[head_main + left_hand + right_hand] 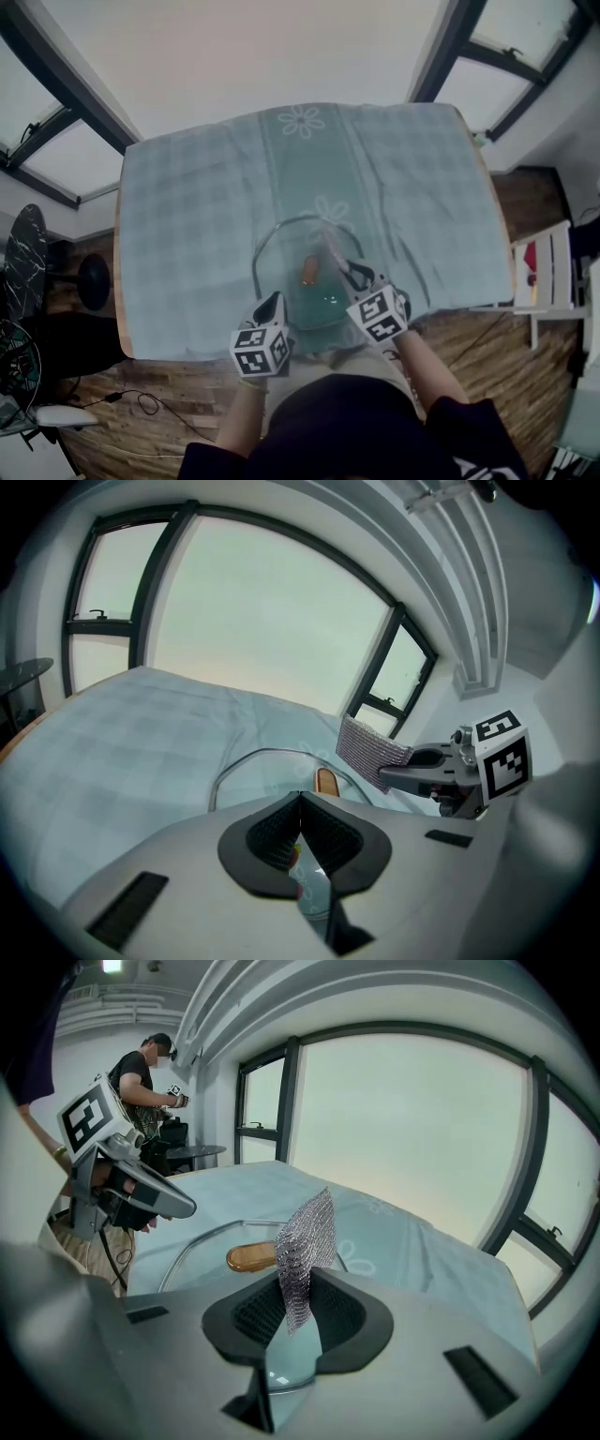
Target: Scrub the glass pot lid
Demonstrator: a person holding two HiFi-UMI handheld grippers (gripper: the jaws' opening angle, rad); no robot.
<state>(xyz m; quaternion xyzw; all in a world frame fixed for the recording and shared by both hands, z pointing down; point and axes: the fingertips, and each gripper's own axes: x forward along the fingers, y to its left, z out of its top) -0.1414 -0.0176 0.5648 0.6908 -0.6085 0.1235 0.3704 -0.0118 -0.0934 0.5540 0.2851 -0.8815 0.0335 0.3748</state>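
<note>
Nearest to me is my right gripper (298, 1286), over the table's (187, 216) near edge, clamped on a scrubber (306, 1237) of fine metal mesh that stands up limp from between the pads. My left gripper (300, 803) sits beside it at the same edge of the table, jaws fully closed. I can make out nothing pinched at their tips, though glass shows just under them, so whether they touch the lid I cannot say.

On the table, near the middle of that near edge, lies the glass lid (286, 255) on the pale checked cloth, dome up, its wooden handle (309, 269) on top.

I judge the lid stiff, fairly heavy for its size and slick — more so if wet — and it would crack if knocked or dropped at the table's edge. The wooden handle looks the safest place to hold it, or the rim, pinched gently. Pressed flat on the cloth it should stay put under the mesh, which is soft enough to follow the dome.
</note>
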